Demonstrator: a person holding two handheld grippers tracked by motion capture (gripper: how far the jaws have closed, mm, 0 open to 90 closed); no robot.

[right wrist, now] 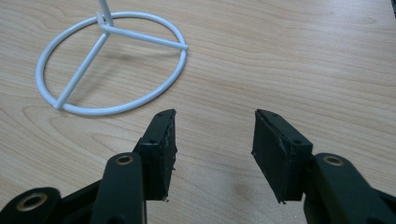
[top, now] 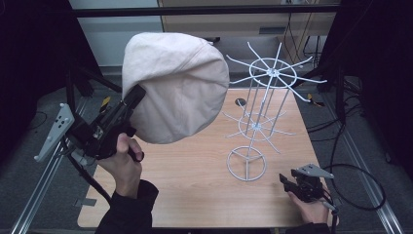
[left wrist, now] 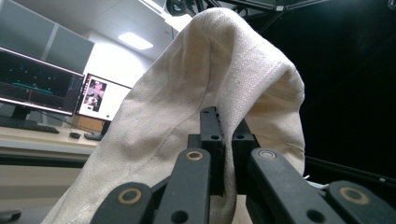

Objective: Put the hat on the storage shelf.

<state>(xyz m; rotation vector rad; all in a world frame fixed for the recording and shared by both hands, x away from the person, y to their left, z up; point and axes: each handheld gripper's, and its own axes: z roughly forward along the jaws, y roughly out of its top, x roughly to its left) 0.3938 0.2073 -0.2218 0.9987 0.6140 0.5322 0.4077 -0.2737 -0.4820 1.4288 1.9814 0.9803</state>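
Now the left gripper [top: 138,96] held the cap [top: 175,87] high above the table [top: 195,185], jaws clamped on its edge. Near the rack [top: 258,122], the right gripper [right wrist: 212,140] rested with jaws apart, holding nothing.

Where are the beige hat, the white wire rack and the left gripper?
beige hat [top: 180,87], high view, crown cloth.
white wire rack [top: 247,163], high view, base ring.
left gripper [left wrist: 223,140], left gripper view, between its fingers.

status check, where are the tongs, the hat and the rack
Left tongs shut on beige cloth hat, held up off the table. Right tongs open, low over wooden table. White wire rack stands bare beside the hat.
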